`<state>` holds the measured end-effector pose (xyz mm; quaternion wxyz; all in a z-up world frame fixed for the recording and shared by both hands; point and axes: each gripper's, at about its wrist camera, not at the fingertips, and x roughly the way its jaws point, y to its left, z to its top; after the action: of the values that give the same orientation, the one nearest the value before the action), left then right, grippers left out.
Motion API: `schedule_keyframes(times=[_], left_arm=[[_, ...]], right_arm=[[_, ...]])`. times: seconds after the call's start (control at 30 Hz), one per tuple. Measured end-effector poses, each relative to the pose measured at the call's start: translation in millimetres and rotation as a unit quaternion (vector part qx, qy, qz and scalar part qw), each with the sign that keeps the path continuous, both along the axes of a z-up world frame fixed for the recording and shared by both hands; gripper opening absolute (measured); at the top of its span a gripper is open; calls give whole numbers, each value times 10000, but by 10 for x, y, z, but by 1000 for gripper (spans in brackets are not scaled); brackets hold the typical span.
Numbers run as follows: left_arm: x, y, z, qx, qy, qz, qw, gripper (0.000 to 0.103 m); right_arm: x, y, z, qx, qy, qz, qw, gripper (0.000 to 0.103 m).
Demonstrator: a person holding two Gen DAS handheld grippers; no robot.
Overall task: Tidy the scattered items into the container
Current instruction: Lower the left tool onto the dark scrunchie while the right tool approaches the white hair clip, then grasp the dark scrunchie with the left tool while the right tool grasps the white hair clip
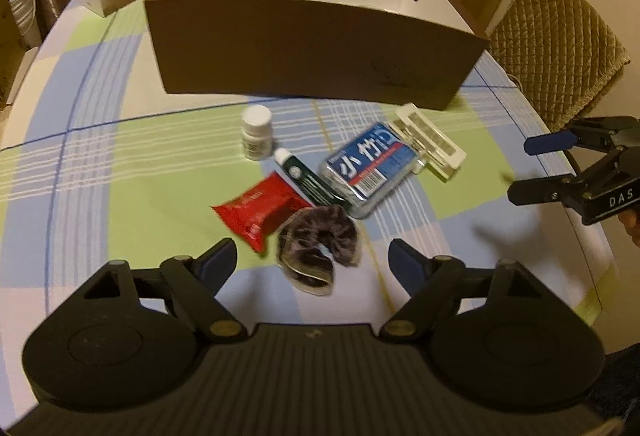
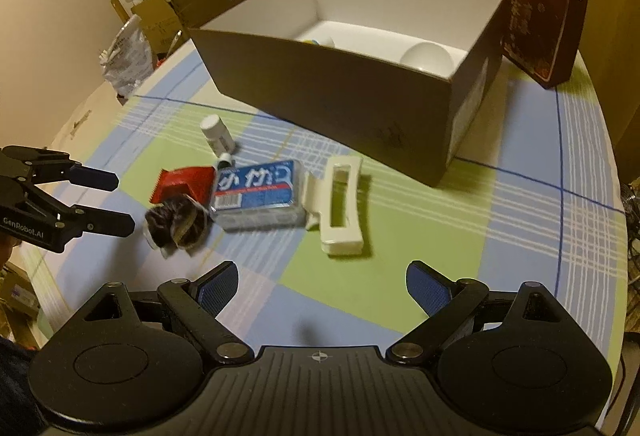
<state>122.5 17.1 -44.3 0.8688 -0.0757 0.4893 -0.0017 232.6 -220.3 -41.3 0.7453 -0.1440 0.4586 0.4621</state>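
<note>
While the left gripper (image 1: pixel 312 256) is hanging with fingers spread and empty, the scrunchie (image 1: pixel 320 244) is lying just ahead between its tips, touching the red packet (image 1: pixel 256 214). The right gripper (image 2: pixel 322 288), also spread and empty, is facing the hair clip (image 2: pixel 340 204). Closing now is risking catching the packet too, since the things are crowding together short of the box (image 1: pixel 312 48).
</note>
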Motion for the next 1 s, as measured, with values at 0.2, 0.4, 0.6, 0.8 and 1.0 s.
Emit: schedule_keyframes(times=[0.2,0.4,0.6,0.8,1.0], left_arm=[[78,-96,-158,-87,-2,33,10000,70],[223,-149,-290,48,-3,22,10000,65],[309,-160,-439,-11,109,54,9999,49],[242,-91,-456,87,103,21,9999,25],[113,-6,-340,97,72,-29,9999,20]], right_arm=[[69,-88,-104,-98,102,-152,9998,96],[117,-135,-123,-81,144,-202,9997,96],[143,-120,-143,-60,147,-181,9997,96],[133,-37,-153,61,137,-37,9999,96],[160,143,-186,82,17,102,9999,96]])
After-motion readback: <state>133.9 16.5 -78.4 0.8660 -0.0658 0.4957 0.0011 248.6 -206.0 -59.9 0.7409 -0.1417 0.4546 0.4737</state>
